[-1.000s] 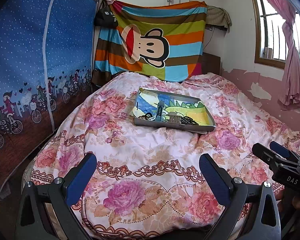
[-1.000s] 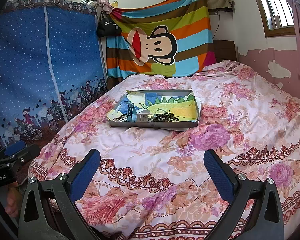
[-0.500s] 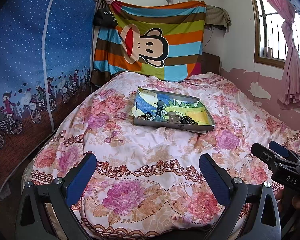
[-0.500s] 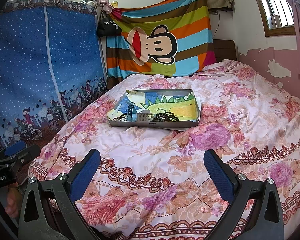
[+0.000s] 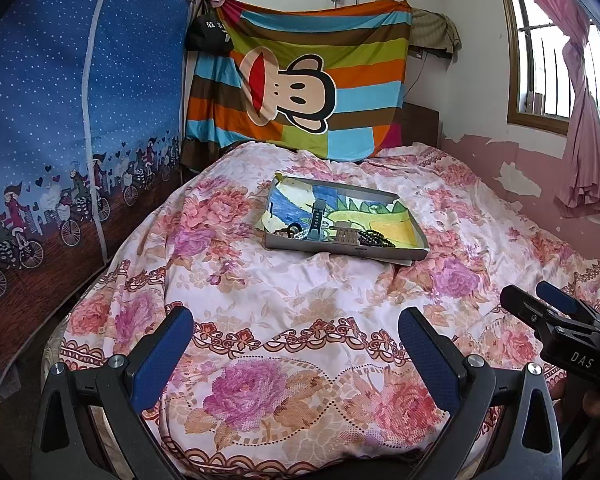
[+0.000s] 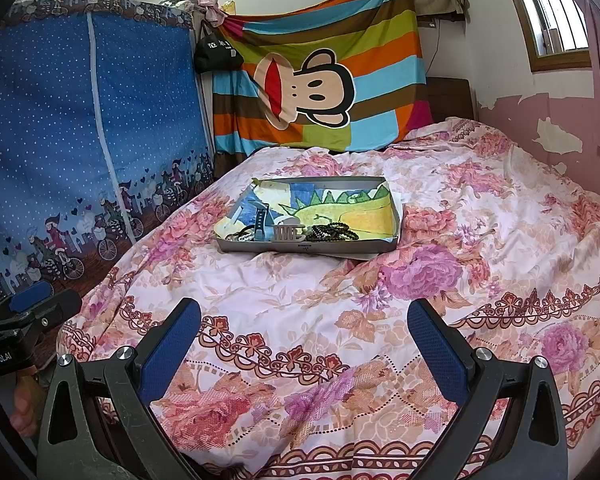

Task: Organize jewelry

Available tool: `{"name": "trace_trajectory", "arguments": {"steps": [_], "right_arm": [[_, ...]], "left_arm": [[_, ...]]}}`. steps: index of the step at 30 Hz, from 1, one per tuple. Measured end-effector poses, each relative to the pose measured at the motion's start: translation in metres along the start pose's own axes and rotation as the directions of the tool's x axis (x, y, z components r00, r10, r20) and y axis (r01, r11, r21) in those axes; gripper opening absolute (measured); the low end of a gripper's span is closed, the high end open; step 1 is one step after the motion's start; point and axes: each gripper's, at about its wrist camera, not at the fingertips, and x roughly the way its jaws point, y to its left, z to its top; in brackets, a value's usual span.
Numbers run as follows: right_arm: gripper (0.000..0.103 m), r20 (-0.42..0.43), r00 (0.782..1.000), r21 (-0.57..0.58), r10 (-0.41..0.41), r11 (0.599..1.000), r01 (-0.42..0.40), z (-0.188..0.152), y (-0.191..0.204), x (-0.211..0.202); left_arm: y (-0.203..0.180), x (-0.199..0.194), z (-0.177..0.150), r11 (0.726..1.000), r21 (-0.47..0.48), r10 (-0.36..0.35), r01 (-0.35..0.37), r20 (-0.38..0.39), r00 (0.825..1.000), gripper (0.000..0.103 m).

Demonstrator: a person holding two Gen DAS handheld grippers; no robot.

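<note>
A shallow grey tray [image 5: 384,254] [image 6: 396,220] with a dinosaur drawing inside lies in the middle of the floral bedspread. Along its near wall sit a blue watch [image 5: 318,216] [image 6: 260,220], a pale hair claw [image 5: 347,235] [image 6: 287,233], a dark bead bracelet [image 5: 374,238] [image 6: 332,233] and dark hair ties [image 5: 286,231] [image 6: 238,235]. My left gripper [image 5: 298,354] hangs open over the bed's near end, well short of the tray. My right gripper [image 6: 304,346] is open too, equally far back. Each gripper shows at the edge of the other's view.
The bedspread [image 5: 300,292] is rumpled between the grippers and the tray. A blue fabric wardrobe [image 5: 60,120] stands along the left side. A striped monkey blanket [image 5: 300,80] hangs at the head. A peeling pink wall [image 5: 540,176] and window lie to the right.
Both views have crept very slightly; the tray and its contents stay put, and both grippers remain open and empty.
</note>
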Motion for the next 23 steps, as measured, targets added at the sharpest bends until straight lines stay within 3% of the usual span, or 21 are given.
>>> {"name": "trace_trajectory", "arguments": {"steps": [16, 23], "right_arm": [[0.102, -0.017, 1.0, 0.007, 0.003, 1.0, -0.003, -0.008, 0.001, 0.007], [0.102, -0.048, 0.999, 0.013, 0.006, 1.0, -0.006, -0.01, -0.002, 0.018]], "left_arm": [[-0.002, -0.009, -0.015, 0.999, 0.01, 0.039, -0.039, -0.027, 0.999, 0.103], [-0.004, 0.005, -0.003, 0.999, 0.013, 0.036, -0.036, -0.046, 0.998, 0.103]]}}
